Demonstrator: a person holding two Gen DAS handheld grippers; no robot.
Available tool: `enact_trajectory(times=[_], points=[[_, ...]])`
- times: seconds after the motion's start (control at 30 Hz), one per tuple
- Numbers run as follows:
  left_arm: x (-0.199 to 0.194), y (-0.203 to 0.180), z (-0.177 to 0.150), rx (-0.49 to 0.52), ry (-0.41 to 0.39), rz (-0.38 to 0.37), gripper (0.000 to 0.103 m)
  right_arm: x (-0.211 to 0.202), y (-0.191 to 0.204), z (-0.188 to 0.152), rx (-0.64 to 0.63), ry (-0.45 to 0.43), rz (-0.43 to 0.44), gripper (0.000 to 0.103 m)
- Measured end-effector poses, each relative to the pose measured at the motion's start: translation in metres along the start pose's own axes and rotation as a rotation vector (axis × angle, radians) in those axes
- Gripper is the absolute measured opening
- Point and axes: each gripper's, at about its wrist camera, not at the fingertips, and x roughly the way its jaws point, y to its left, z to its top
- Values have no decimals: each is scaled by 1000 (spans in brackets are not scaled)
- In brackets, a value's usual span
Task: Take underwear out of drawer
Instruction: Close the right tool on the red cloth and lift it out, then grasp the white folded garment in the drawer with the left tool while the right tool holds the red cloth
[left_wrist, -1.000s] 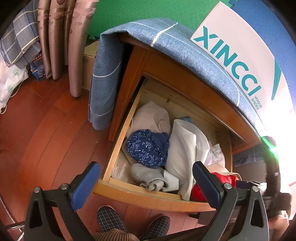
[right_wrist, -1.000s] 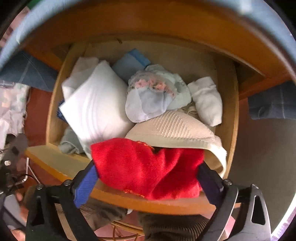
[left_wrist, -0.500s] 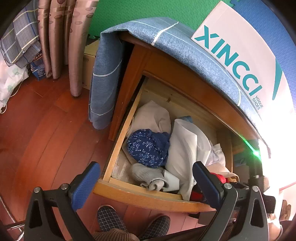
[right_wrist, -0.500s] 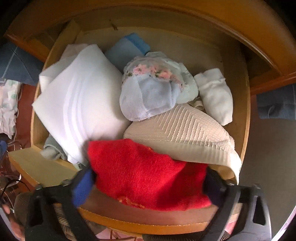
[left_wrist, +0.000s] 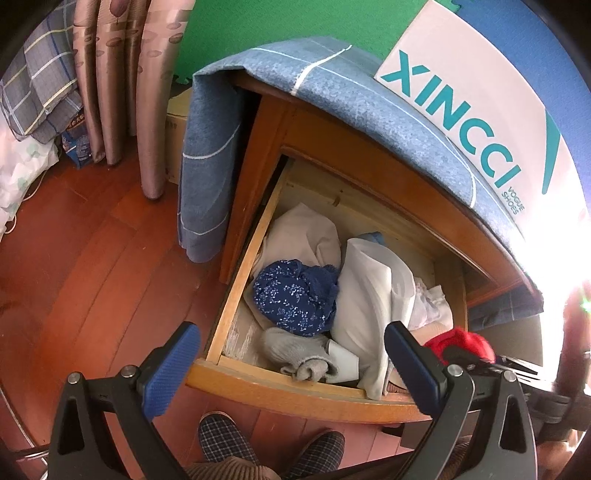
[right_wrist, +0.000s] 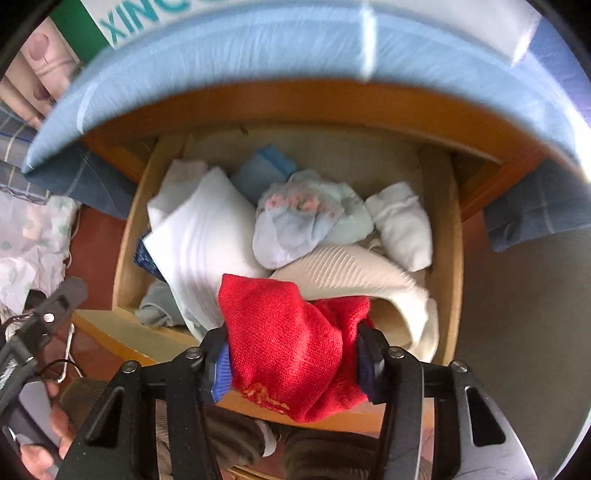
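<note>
On the far left we have the curtains (left_wrist: 122, 74) hanging to the wood floor (left_wrist: 92, 266), and our left hand-held gripper (left_wrist: 291, 363) hovers over the drawer's (left_wrist: 295, 391) front edge, blue pads spread wide with nothing between them. Under it, at the bottom of the left view, we see two plaid slippers (left_wrist: 221, 430).

Moving right into the open drawer: a cream cloth (left_wrist: 306, 236) at the back left, a navy dotted bundle (left_wrist: 295, 299) just in front of it, and grey socks (left_wrist: 299, 354) near the front board. Beside those lies a white folded cloth (right_wrist: 207, 240), leaning over the socks. Behind it a light-blue piece (right_wrist: 266, 173) peeks out against the back wall.

Centre of the right view, there it is: the red underwear (right_wrist: 291, 343), pinched by our right hand-held gripper (right_wrist: 291, 362), pads pressed into the knit from both sides. The fabric bunches between them and hangs over the drawer's front edge; its upper part overlaps the white cloth and a ribbed cream piece (right_wrist: 354, 269); we cannot tell whether it touches them.

Further right, a pale floral bundle (right_wrist: 306, 218) rests on the ribbed piece, and a white sock (right_wrist: 402, 225) lies along the right wall.

Above it all, a blue cloth (left_wrist: 369, 103) drapes over the cabinet top, carrying a white XINCCI box (left_wrist: 476, 96).
</note>
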Motion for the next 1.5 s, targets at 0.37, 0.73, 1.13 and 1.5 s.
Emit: enact_trajectory(times=[0.37,0.73,1.13,1.5], points=[[-3,-35,-1,166,-2,14,102,-22,-42,-29,22,-133,-54,50],[45,-84,0,194,130,-11,102,-62,-71,-42,119,-266,43,50],[103,-96,11,159,216,74,102,-34,-73,-50,121,-243,116,51],[126,-92,2,112,275,57,57,-29,-73,-50,137,-234,148,53]])
